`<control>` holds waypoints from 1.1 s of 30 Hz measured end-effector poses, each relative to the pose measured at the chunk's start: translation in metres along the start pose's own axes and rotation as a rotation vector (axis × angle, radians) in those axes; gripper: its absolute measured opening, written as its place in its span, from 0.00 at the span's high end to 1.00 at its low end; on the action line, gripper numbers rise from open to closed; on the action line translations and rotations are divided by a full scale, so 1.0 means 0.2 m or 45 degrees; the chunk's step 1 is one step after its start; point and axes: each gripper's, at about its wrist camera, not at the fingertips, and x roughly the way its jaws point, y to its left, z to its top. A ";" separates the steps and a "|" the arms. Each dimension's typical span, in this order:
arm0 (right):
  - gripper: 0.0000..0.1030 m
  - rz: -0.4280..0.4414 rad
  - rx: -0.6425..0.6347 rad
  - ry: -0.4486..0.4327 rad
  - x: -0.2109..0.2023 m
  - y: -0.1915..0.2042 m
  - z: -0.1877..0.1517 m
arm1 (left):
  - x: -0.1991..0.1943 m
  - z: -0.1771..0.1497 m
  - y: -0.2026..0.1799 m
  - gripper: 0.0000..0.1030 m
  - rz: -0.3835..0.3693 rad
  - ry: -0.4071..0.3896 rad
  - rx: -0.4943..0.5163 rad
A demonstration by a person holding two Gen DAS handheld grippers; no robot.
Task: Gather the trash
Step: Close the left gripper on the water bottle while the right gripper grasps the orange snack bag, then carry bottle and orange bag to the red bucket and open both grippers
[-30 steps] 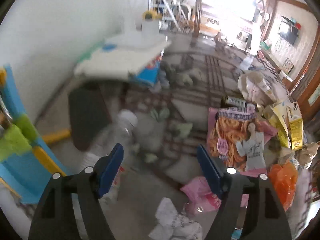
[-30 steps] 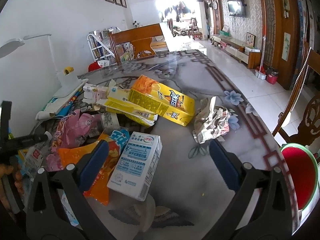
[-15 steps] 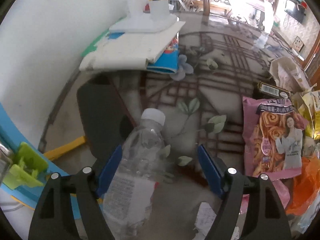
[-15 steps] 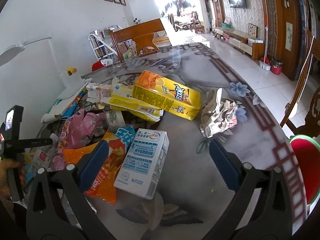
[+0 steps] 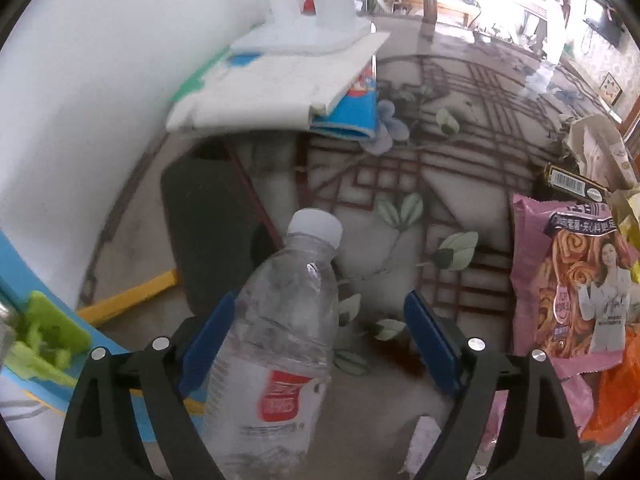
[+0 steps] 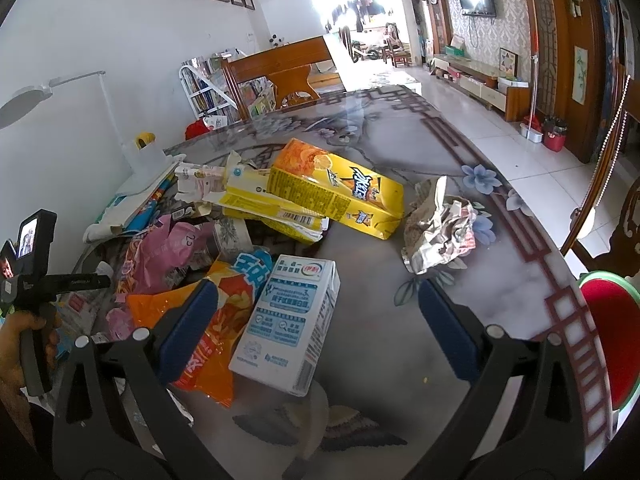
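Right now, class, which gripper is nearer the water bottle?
Left. The left gripper has the water bottle between its open fingers. The right gripper hovers over the milk carton instead.

Each hand-held gripper [image 5: 320, 328] has black fingers [image 6: 104, 392], blue pads [image 6: 188, 328] and silver screws

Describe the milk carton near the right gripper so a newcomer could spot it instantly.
Start at the patterned table and find the trash heap on its left half. At the heap's near edge, between the right gripper's open jaws, lies the milk carton. It is the only white-and-blue box; the long carton behind it is yellow, the snack bag beside it orange.
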 end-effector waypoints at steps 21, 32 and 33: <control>0.04 0.097 -0.351 0.101 0.12 0.56 -0.09 | -0.28 -0.05 -0.13 0.55 -0.302 -0.247 -0.026; 0.90 0.173 -0.293 0.154 0.13 0.49 -0.10 | -0.42 -0.07 -0.09 0.55 -0.368 -0.403 -0.074; 0.92 0.184 -0.283 0.137 0.10 0.47 -0.08 | -0.44 -0.08 -0.10 0.55 -0.389 -0.406 -0.065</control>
